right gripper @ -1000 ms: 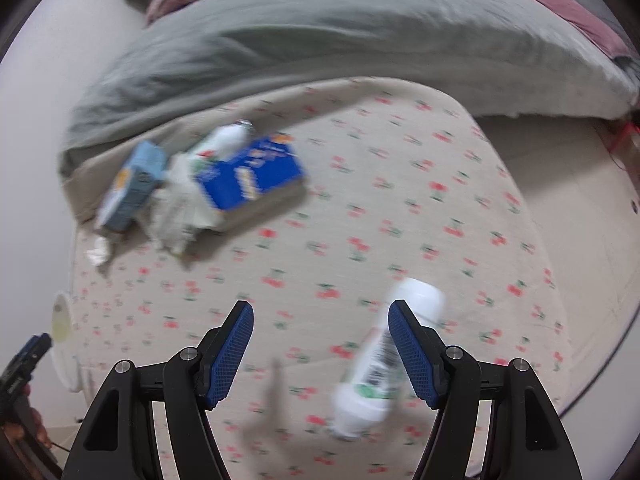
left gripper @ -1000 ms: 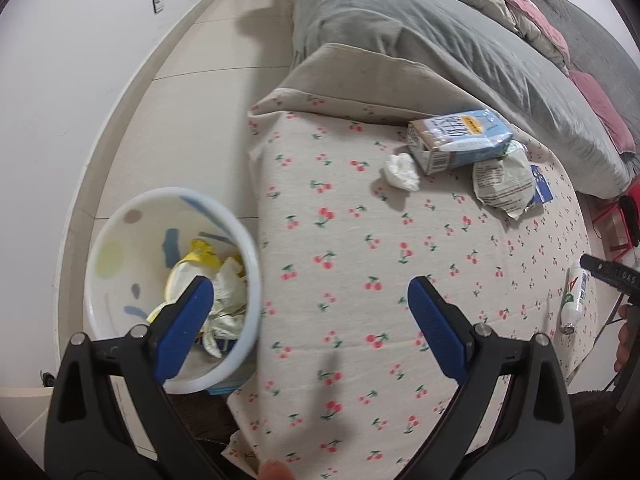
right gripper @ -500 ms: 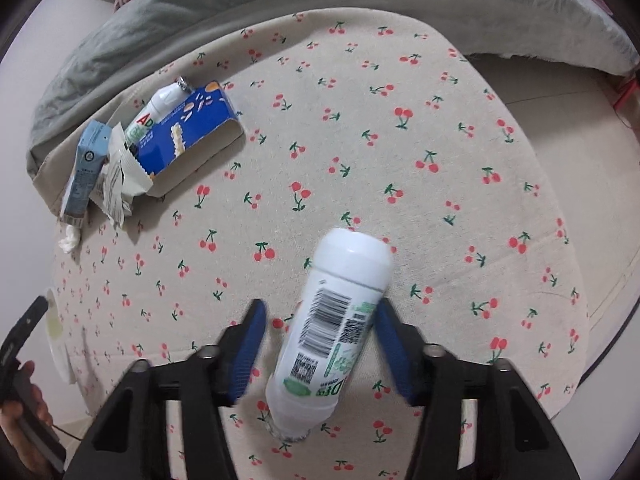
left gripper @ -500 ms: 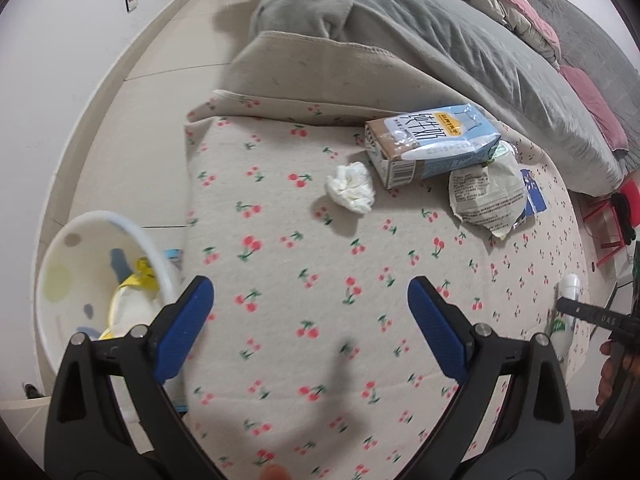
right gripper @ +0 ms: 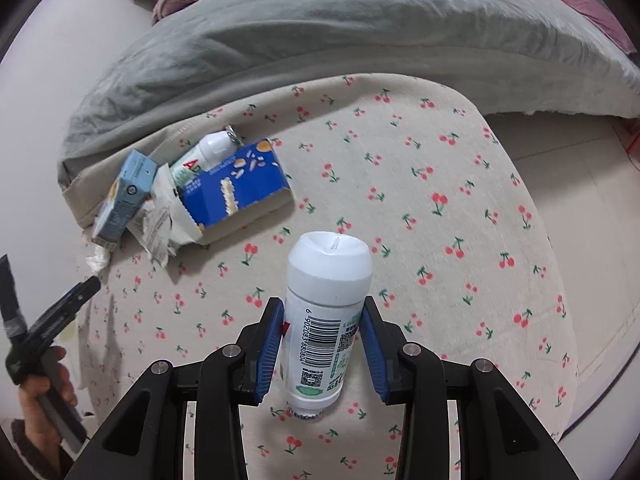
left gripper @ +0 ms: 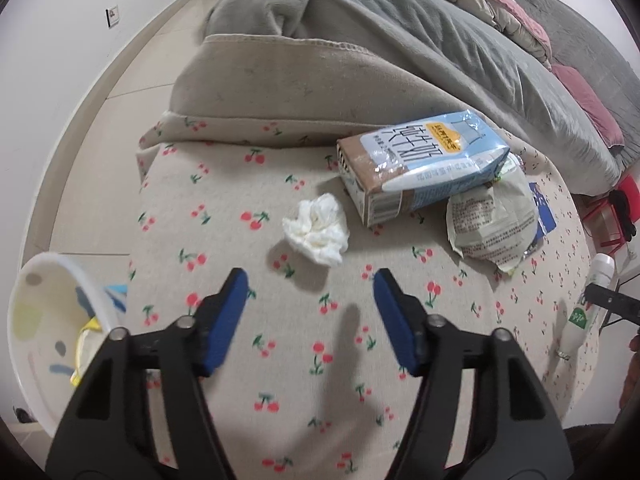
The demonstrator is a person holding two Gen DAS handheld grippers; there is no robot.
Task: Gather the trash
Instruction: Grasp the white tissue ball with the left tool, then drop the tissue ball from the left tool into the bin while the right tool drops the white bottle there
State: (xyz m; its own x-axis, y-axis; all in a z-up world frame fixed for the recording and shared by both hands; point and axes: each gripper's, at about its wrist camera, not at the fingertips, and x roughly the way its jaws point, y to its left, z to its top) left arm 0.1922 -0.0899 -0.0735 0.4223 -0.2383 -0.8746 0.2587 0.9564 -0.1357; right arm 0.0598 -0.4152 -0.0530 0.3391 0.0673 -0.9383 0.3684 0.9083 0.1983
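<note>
While right gripper [right gripper: 322, 344] clamps bottle [right gripper: 326, 312], left gripper [left gripper: 310, 314], jaws just narrowing w/ nothing between, hangs near tissue [left gripper: 316, 230].

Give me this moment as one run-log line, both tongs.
left tongs: jaws just closing, empty, near tissue wad | right tongs: shut on white bottle | bin: beside bed

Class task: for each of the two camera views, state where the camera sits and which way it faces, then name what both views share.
Left wrist: on the left gripper, facing down at a tissue; own open fingers show.
Right wrist: on the right gripper, facing down at a bottle it clamps; a hand shows.
Shared: cherry-print cloth, milk carton.
</note>
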